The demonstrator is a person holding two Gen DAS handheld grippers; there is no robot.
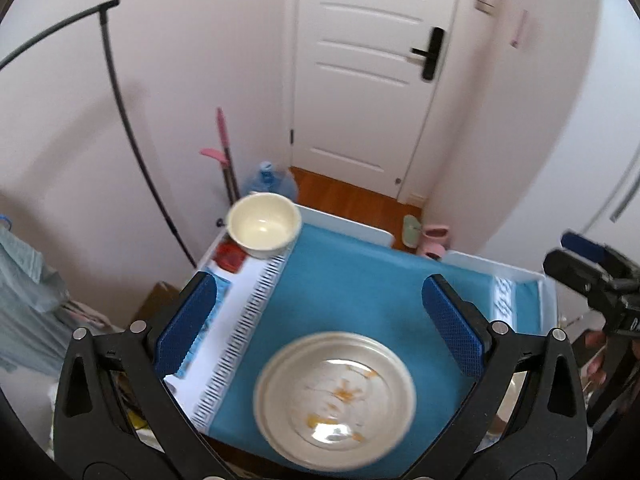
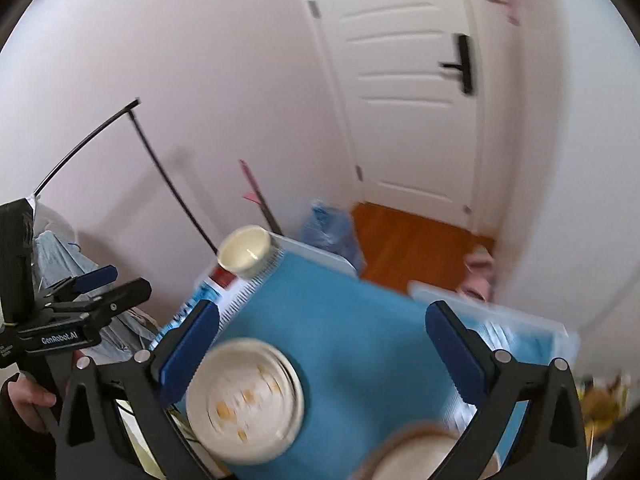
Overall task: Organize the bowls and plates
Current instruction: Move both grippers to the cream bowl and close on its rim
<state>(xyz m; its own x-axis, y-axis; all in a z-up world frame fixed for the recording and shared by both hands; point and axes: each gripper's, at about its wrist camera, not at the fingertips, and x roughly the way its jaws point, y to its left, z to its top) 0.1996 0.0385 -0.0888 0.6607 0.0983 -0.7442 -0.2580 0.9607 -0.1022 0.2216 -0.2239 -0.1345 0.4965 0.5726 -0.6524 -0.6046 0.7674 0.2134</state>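
Both my claws spread wide and empty above the blue desk.

My left claw (image 1: pixel 320 320) and right claw (image 2: pixel 320 340) hold nothing, their blue pads far apart. The flowered plate (image 1: pixel 335 400) sits near the desk's (image 1: pixel 360 280) near edge, its pattern smeared by blur; the cream bowl (image 1: pixel 264 224) stands at the far left corner, hiding most of something red behind it. A second dish (image 2: pixel 424 456) is cut off at the bottom of the right view, so I cannot tell what it is. "GenRobot.AI" reads on my left claw's side.
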